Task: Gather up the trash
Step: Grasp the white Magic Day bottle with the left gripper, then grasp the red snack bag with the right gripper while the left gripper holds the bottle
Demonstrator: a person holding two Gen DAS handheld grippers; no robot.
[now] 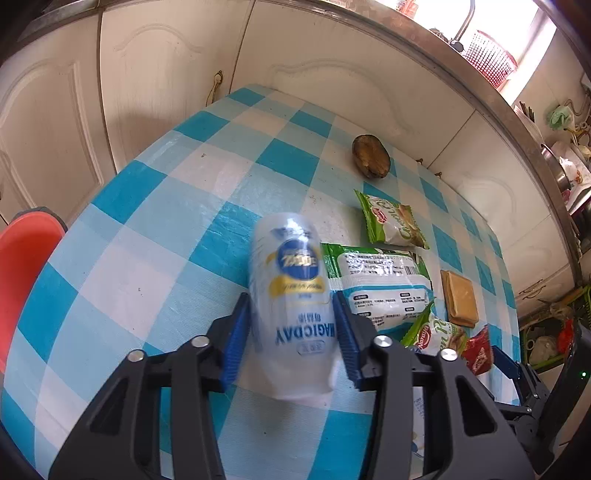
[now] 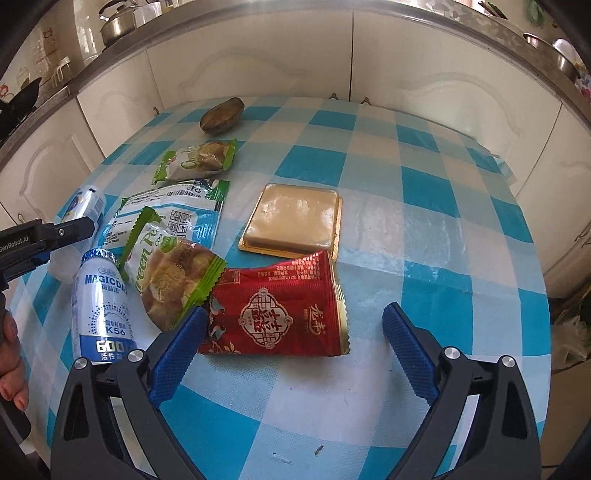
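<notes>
Gripping white bottle (image 1: 291, 295), left tongs (image 1: 291, 328); right tongs (image 2: 295, 332) agape over checkered tablecloth (image 2: 424, 221).

Open checkered tablecloth (image 2: 424, 229) across right half of right wrist frame; wrappers and white bottle (image 2: 101, 306) crowding lower left.

A home kitchen: white cabinet doors (image 2: 258, 55) along the top, pots (image 2: 118, 22) (upper left) on a steel-edged counter (image 2: 406, 7).
</notes>
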